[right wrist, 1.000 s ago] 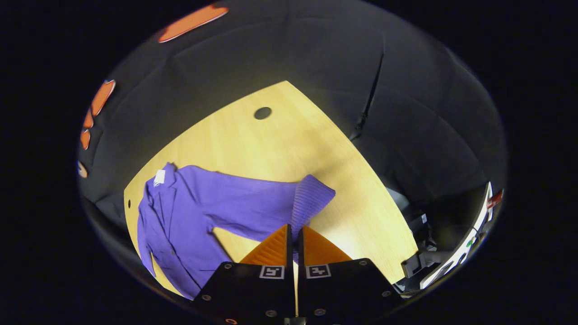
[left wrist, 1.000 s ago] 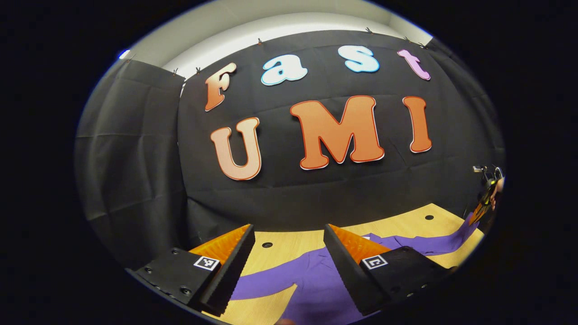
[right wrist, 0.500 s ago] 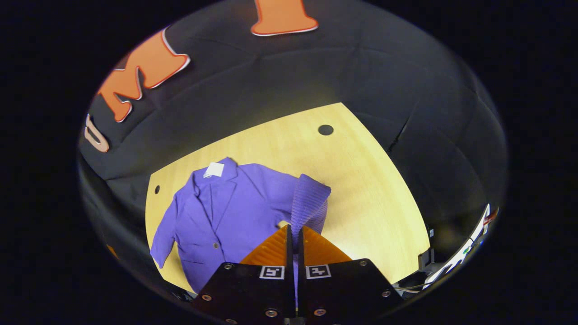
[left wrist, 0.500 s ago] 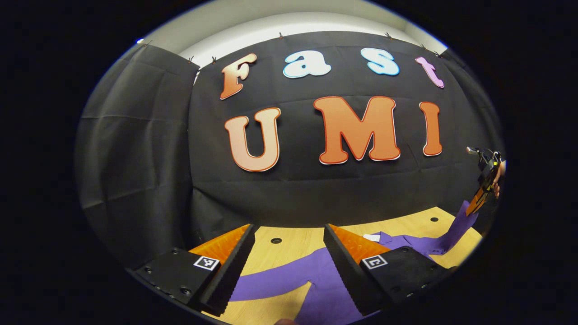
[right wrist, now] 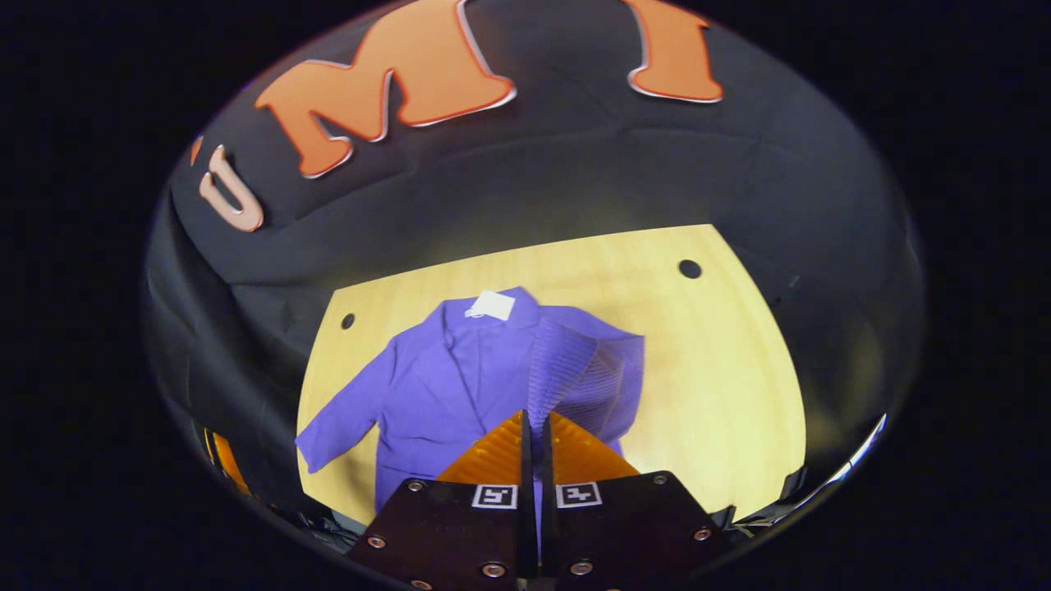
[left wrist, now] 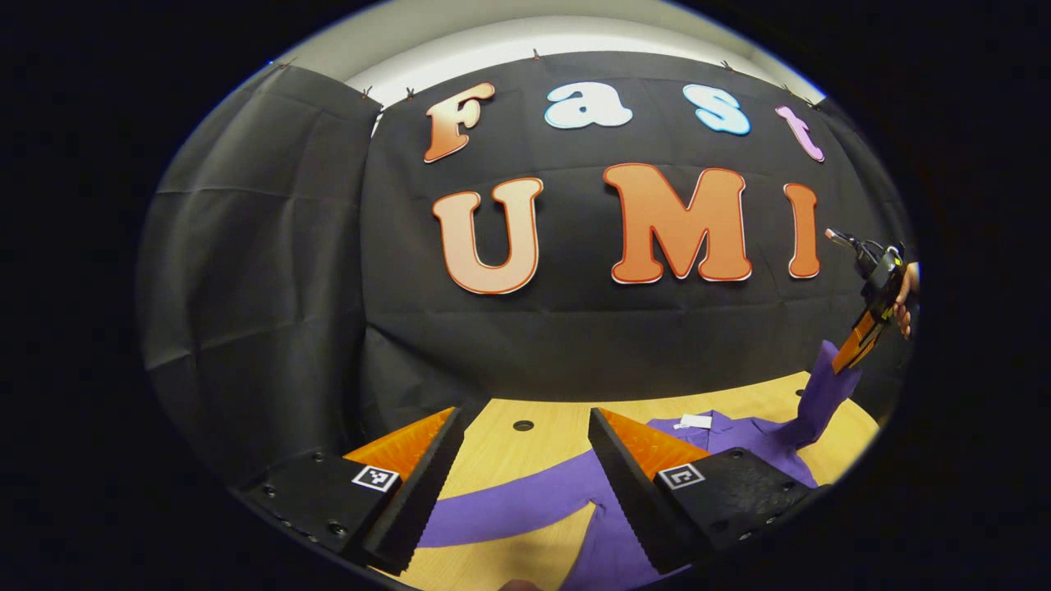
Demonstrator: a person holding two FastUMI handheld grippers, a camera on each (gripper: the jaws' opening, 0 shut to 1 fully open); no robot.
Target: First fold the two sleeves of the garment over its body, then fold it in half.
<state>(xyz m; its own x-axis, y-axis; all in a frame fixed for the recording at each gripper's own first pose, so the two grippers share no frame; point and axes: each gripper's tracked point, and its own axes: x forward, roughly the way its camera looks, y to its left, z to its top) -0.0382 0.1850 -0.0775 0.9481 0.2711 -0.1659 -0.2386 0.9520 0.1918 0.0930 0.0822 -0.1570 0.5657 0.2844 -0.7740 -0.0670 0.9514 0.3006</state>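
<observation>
Purple jacket spread flat on pale wooden table, collar and white tag toward the booth wall, front facing up with lapels and a plain smooth weave.

Right gripper view, from left: loose sleeve angled out and down over the wood, cuff near the table's left edge, small dark hole in the tabletop above it. Then the jacket's body, centred. Then the other sleeve lifted off the table and drawn over the body's right side, ribbed cuff hanging in a soft fold. Right gripper clenched on that cuff, both fingers pressed together with cloth between them, wedge-shaped with ridged faces. Further right, a broad bare stretch of wood with a second hole, rounded table edge beyond.

Left gripper view, from left: black cloth wall, then left gripper released, fingers spread wide with saw-toothed inner edges, hovering above the table's near side. Loose sleeve lying between and under the fingers, untouched. Bare wood and a hole past the fingertips. Far right, the raised sleeve standing up from the jacket, pinched by the right gripper in a person's hand.
</observation>
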